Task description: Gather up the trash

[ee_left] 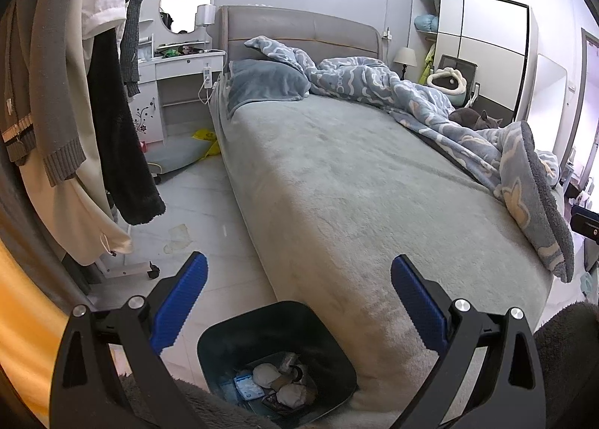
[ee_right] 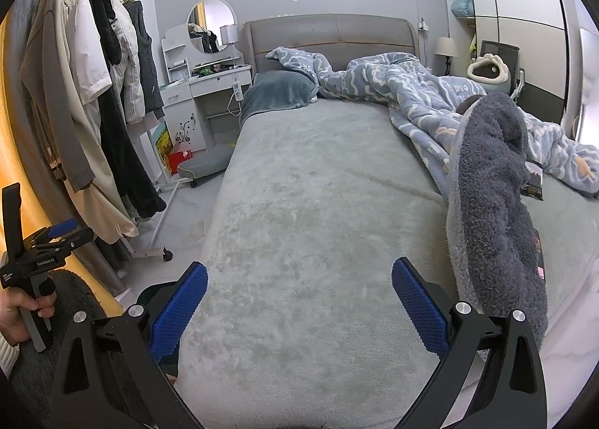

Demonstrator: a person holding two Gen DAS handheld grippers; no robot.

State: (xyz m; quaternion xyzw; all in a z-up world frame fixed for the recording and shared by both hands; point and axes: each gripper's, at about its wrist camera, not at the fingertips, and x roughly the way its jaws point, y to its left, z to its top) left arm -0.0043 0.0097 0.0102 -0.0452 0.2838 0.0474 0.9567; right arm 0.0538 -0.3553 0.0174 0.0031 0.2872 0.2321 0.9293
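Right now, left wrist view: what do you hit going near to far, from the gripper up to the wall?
left gripper → trash bin → bed → blue-grey pillow → grey headboard

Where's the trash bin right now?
In the left wrist view the bin stands on the floor at the bed's foot corner, just below the open left gripper, with trash inside.

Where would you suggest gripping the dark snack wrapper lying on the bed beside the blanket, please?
Take the snack wrapper by its exposed lower edge, coming from the foot of the bed with the right tongs. It lies flat, and the fluffy blanket covers its left side.
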